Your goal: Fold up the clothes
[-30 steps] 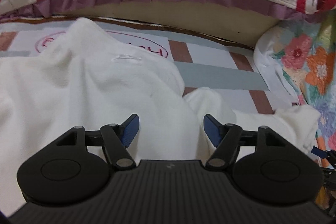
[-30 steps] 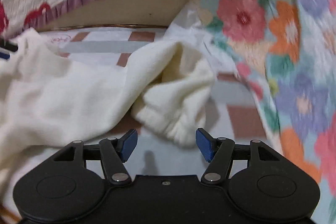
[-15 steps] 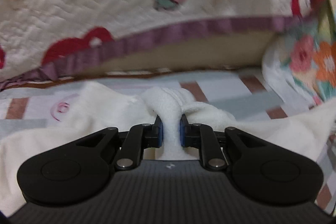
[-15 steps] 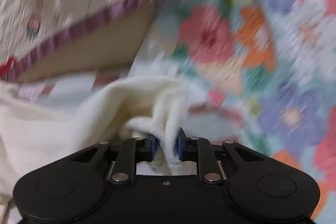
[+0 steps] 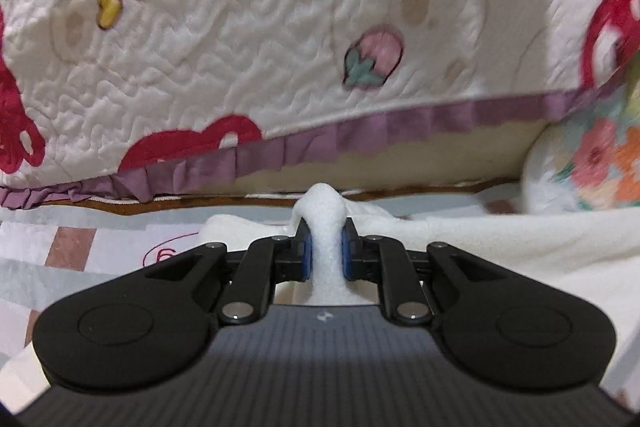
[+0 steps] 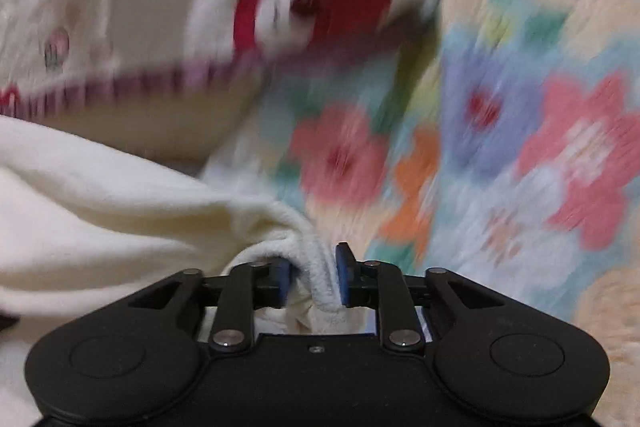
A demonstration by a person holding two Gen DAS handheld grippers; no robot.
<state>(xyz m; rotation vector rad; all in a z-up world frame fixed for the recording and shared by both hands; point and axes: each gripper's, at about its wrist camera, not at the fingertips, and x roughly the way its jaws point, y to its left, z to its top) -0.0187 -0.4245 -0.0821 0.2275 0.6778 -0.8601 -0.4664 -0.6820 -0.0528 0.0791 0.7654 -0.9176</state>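
A white fleece garment (image 5: pixel 500 247) lies across the striped mat (image 5: pixel 68 247). My left gripper (image 5: pixel 323 251) is shut on a raised pinch of it, and the fleece bulges up between the blue pads (image 5: pixel 306 253). In the right wrist view the garment (image 6: pixel 100 211) stretches off to the left. My right gripper (image 6: pixel 312 277) has a bunched hem of it between its jaws. Those jaws are opening, and the fold still fills the gap and touches both pads (image 6: pixel 346 275). This view is blurred by motion.
A quilted white bedspread with red prints and a purple frill (image 5: pixel 280 151) hangs over the mat's far side. A flowered blanket (image 6: pixel 500 127) rises on the right, also showing as the flowered blanket (image 5: pixel 600 163) in the left wrist view.
Both grippers closed on the white garment and lifted it off the mat. The left stays clamped on its pinch. The right one's jaws have widened again around the hem.
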